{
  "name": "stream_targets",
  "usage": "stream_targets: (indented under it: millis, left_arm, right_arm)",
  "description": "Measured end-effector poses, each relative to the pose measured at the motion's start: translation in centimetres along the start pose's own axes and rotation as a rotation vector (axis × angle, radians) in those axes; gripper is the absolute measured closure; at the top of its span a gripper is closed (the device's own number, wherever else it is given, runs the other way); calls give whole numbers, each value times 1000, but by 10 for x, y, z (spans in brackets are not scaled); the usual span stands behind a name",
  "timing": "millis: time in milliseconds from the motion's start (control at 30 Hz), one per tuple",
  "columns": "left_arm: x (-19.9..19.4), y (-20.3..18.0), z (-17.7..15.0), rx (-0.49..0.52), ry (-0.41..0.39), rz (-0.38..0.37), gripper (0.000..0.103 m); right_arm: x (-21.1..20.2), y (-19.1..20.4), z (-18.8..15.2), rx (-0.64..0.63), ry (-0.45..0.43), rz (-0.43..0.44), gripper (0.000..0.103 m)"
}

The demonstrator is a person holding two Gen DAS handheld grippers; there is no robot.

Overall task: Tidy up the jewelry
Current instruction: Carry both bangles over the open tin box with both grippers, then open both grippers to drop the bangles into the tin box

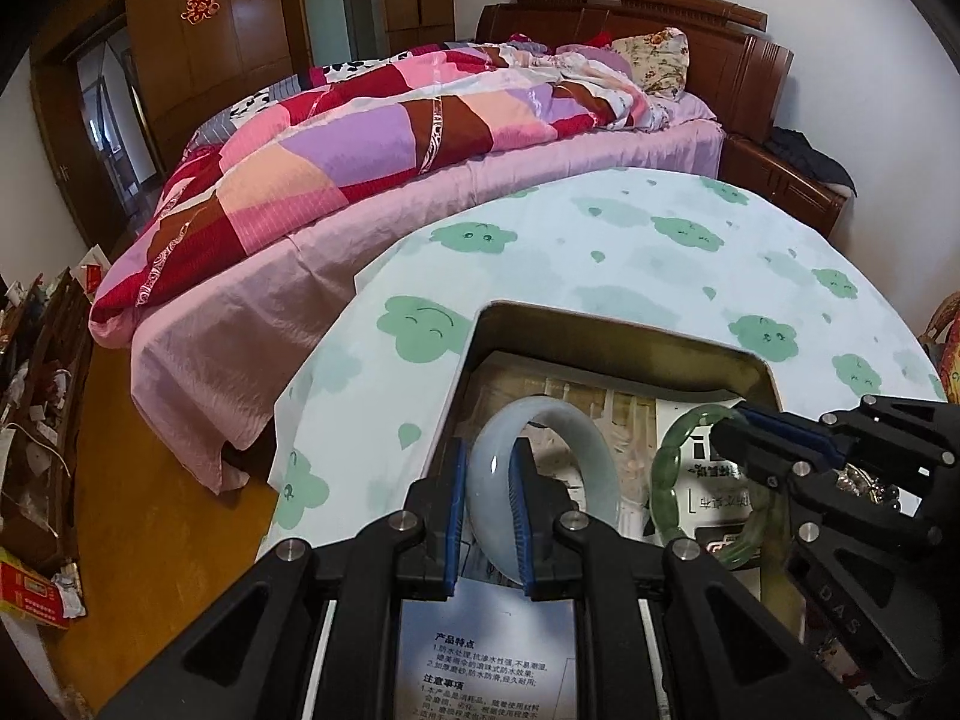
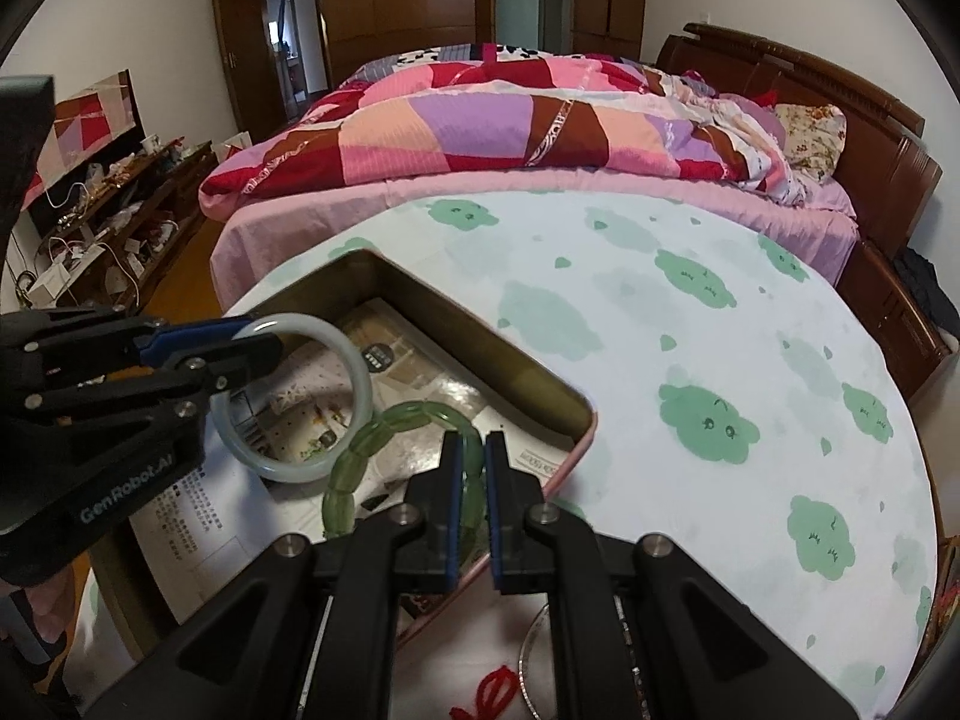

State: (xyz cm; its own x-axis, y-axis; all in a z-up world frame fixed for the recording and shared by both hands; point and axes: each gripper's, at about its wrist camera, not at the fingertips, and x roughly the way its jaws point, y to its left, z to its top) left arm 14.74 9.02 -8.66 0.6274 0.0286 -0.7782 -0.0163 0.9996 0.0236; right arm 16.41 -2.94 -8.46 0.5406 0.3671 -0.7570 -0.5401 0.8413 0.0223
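A pale blue-white jade bangle (image 1: 570, 450) stands upright inside an open metal tin (image 1: 612, 330). My left gripper (image 1: 487, 474) is shut on the bangle's left side. A green segmented bangle (image 1: 672, 468) stands beside it in the tin, and my right gripper (image 1: 729, 429) is shut on its rim. In the right wrist view the right gripper (image 2: 471, 462) pinches the green bangle (image 2: 384, 438), and the left gripper (image 2: 255, 339) grips the pale bangle (image 2: 354, 372) over the tin (image 2: 480, 336).
The tin sits on a round table with a cloud-print cloth (image 2: 720, 360). Printed leaflets (image 1: 486, 660) line the tin. More jewelry (image 1: 864, 486) shows behind the right gripper. A thin silver hoop (image 2: 531, 654) lies on the cloth. A bed (image 1: 420, 138) stands beyond.
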Motion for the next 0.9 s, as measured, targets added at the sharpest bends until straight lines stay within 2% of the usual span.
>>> stream_targets:
  millis: [367, 433, 500, 567, 600, 667, 733, 900]
  left_arm:
    - [-4, -1, 1, 11, -20, 17, 86]
    - [-9, -2, 2, 7, -28, 9, 81]
    - [-15, -3, 2, 4, -43, 12, 67]
    - [-28, -3, 1, -5, -90, 42, 31]
    - [-32, -3, 0, -10, -108, 42, 29]
    - [-43, -1, -3, -20, -130, 19, 29]
    - [-52, -1, -8, -31, -142, 7, 29]
    - [-67, -6, -26, -60, -154, -38, 29]
  right_arm:
    - [2, 3, -2, -7, -7, 2, 90]
    - [0, 3, -2, -3, -11, 4, 89]
    - [-4, 1, -3, 5, -21, 4, 86]
    - [-12, -3, -4, 21, -38, 18, 76]
    - [-16, -4, -4, 26, -45, 30, 69]
    - [-29, -8, -7, 33, -68, 36, 62]
    - [-40, -14, -12, 34, -83, 34, 62]
    - [-67, -42, -37, 88, -92, 15, 47]
